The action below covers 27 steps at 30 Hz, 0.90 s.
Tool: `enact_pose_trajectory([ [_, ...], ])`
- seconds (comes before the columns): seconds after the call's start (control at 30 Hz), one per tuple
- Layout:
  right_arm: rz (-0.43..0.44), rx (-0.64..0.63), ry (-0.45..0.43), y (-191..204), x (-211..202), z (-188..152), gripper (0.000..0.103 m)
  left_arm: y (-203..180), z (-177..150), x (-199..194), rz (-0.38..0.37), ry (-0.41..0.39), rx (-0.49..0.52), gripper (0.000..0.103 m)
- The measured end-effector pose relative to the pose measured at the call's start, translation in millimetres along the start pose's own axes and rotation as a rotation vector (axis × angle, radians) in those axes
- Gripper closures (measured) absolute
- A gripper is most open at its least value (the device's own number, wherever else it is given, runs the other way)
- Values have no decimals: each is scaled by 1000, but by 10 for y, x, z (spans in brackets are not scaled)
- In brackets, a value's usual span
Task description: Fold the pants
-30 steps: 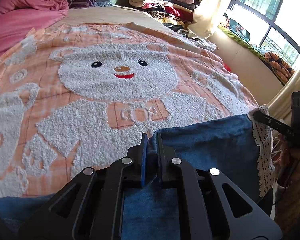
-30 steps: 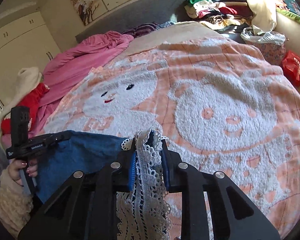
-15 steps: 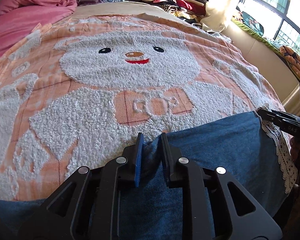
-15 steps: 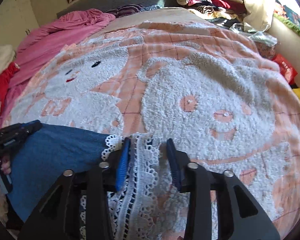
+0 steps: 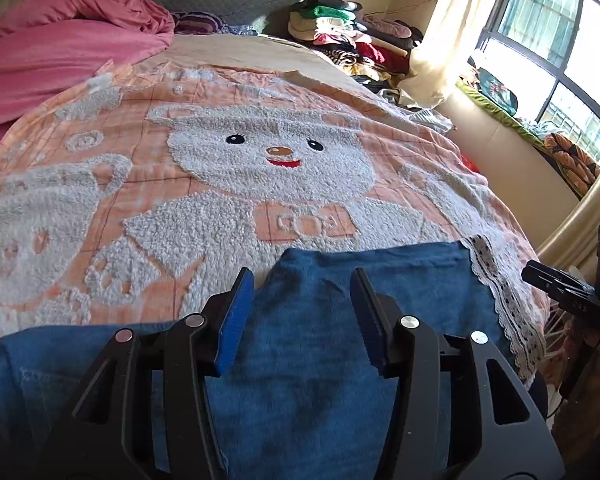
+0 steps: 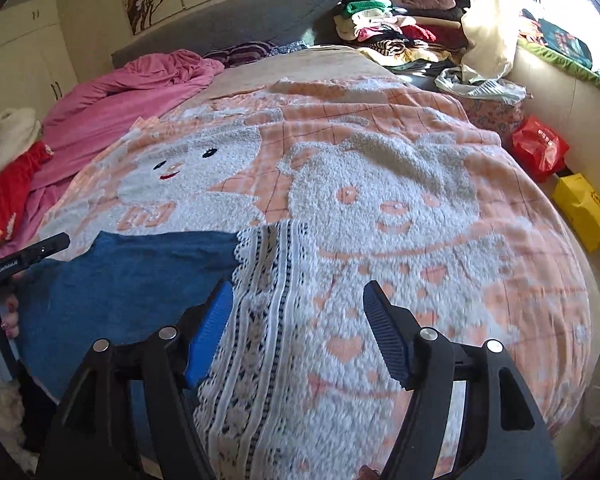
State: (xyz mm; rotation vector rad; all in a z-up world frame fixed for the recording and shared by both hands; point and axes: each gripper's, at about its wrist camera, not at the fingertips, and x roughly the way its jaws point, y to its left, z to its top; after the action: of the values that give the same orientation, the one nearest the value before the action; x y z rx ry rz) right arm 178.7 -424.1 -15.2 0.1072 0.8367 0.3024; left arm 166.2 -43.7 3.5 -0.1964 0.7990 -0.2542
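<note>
The blue denim pants lie flat on the near edge of the orange bear blanket, with a white lace hem down their right side. My left gripper hovers over the denim's far edge. Its jaws are opening and the pads touch no cloth. In the right wrist view, the pants lie at the left and the lace hem runs under my right gripper. That gripper's jaws are also opening, with the lace below them and not pinched. Each gripper shows at the edge of the other's view, right gripper and left gripper.
A pink duvet covers the bed's far left. A pile of folded clothes sits by the headboard. A red bag and a yellow box stand on the floor at the right. A window and a curtain are at the far right.
Both grippers were shut on the cloth, the left on denim and the right on the lace hem. They have let go and drawn back, and the pants edge now lies flat on the blanket.
</note>
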Motion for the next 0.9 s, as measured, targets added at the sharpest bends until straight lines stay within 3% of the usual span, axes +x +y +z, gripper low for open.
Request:
enact_pose_trajectory([
  [0.27,49,103,57,-23,-294,-576,37,40,-514,-291,52,45,19,60],
  [0.37,94,135,72,-27,-305,-656,37,131,-679,-303,123,89,30,59],
  [0.63,149,194,96,-39,-172,-801,40,459,-733,-362,255,91,-28,52],
  [0.7,154,206,86,-31,-181,-829,50,541,-744,-323,252,98,-73,52],
  [0.73,157,197,88,-17,-194,-830,63,562,-744,-315,249,94,-87,52],
  [0.8,164,203,87,-13,-210,-844,68,553,-745,-293,254,95,-86,50],
  [0.83,169,201,87,-8,-217,-849,78,545,-747,-289,254,93,-83,47],
  [0.9,175,190,75,13,-265,-850,82,544,-750,-289,253,91,-83,47],
])
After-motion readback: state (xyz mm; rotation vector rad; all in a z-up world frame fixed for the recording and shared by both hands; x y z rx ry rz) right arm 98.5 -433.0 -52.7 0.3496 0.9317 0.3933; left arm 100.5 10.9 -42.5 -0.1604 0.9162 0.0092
